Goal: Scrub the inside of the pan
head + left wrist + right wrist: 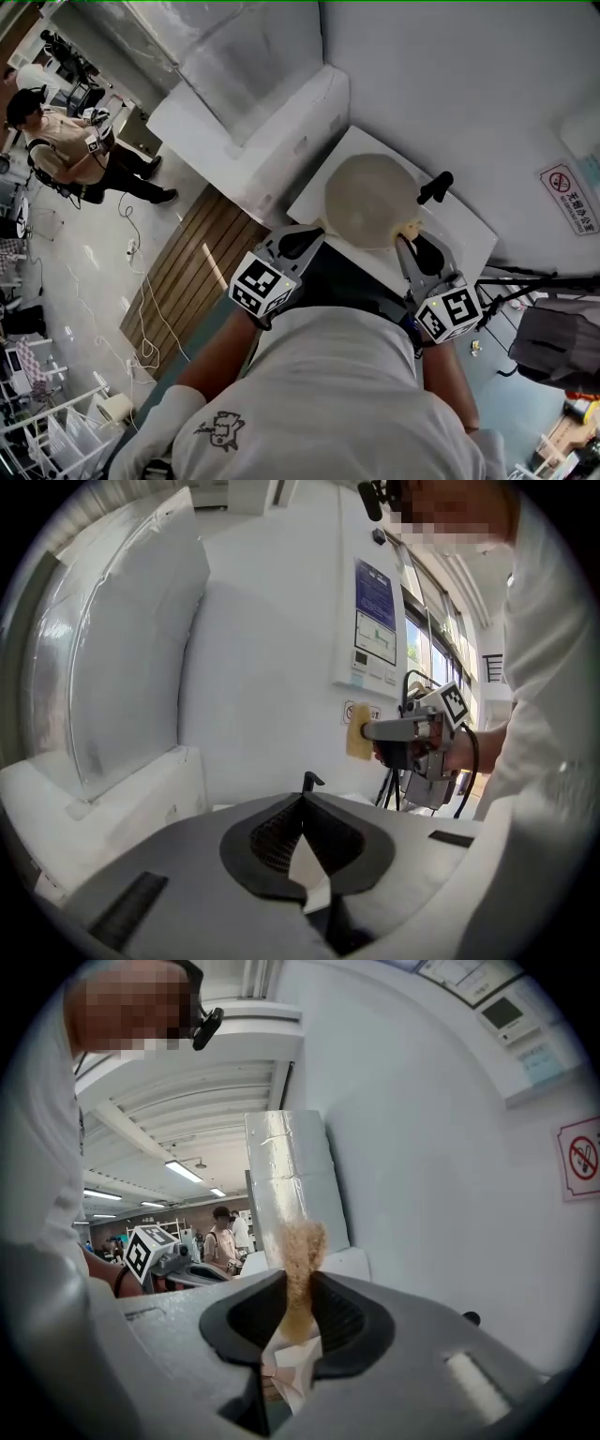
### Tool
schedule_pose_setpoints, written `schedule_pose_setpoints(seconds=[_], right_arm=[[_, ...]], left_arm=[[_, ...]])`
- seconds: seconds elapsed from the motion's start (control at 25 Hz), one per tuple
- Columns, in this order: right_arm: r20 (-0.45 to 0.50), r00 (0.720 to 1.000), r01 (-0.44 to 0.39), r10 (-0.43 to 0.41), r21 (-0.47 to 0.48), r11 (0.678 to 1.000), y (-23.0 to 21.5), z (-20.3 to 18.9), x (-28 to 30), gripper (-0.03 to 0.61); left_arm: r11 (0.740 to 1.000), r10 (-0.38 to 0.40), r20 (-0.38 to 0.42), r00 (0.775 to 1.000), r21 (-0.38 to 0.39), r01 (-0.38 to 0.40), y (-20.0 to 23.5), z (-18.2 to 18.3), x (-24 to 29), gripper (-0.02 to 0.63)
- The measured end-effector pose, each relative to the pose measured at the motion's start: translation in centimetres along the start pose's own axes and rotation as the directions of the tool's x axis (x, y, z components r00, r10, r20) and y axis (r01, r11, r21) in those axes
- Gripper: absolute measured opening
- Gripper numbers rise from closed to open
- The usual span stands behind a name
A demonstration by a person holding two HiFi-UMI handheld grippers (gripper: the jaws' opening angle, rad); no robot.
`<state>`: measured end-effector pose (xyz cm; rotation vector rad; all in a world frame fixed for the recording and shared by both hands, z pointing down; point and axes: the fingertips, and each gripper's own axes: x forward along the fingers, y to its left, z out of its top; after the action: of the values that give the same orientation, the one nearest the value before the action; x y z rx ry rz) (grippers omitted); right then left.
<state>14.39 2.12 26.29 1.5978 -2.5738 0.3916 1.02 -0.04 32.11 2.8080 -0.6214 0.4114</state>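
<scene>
Grey plastic jaws on the left gripper [309, 236] are seen pressed fully together, and nothing is held between them. Just ahead of that gripper's tip, and a little to its right, the round cream-lined pan [367, 199] is found lying flat on the white rectangular worktop [464, 234]. Its black stub handle [434, 187] is turned away to the far right, closer to the other gripper.

On the right, the right gripper [406, 240] is clamped on a yellow-tan scrubbing sponge [302, 1255], which is pinched by its lower part so that the rest stands out beyond the jaws. The sponge is carried at the pan's near rim; whether contact has been made cannot be told.

Now the risks. The pan is not being steadied by anything, so it could be shoved across the worktop once pressure is applied inside it. The handle cannot be taken until the left jaws are opened. The sponge is held narrowly, so it could be folded over or dragged out of the jaws by a hard stroke.
</scene>
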Motion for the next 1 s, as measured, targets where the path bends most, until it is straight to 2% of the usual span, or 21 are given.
schedule_pose_setpoints(seconds=[0.12, 0.24, 0.4, 0.56, 0.8, 1.0], right_arm=[[0.004, 1.000, 0.029, -0.029, 0.008, 1.000, 0.5, 0.2, 1.3, 0.083], [-0.009, 0.998, 0.063, -0.062, 0.020, 0.998, 0.3, -0.7, 2.2, 0.083], [-0.044, 0.996, 0.075, -0.074, 0.024, 0.997, -0.9, -2.0, 3.6, 0.084], [-0.072, 0.996, 0.054, -0.051, 0.041, 0.998, -2.1, -3.0, 5.4, 0.086], [-0.101, 0.995, 0.013, -0.007, 0.052, 0.999, -4.1, -4.5, 8.5, 0.089], [-0.178, 0.982, -0.050, 0.058, 0.045, 0.998, -5.4, -7.1, 10.8, 0.091]], left_arm=[[0.999, -0.036, -0.027, 0.999, -0.009, 0.035, 1.7, -1.2, -0.4, 0.002], [0.997, -0.077, -0.100, 0.992, -0.018, 0.075, 2.6, -3.7, -0.2, 0.003], [0.997, -0.083, -0.149, 0.985, -0.008, 0.082, 4.0, -6.0, 0.5, 0.005], [0.996, -0.076, -0.191, 0.979, -0.060, 0.065, 5.3, -8.0, 0.7, 0.006], [0.997, -0.054, -0.269, 0.962, -0.066, 0.037, 6.9, -10.4, 2.3, 0.014], [0.990, -0.066, -0.338, 0.939, -0.137, 0.021, 7.2, -12.9, 3.6, 0.074]])
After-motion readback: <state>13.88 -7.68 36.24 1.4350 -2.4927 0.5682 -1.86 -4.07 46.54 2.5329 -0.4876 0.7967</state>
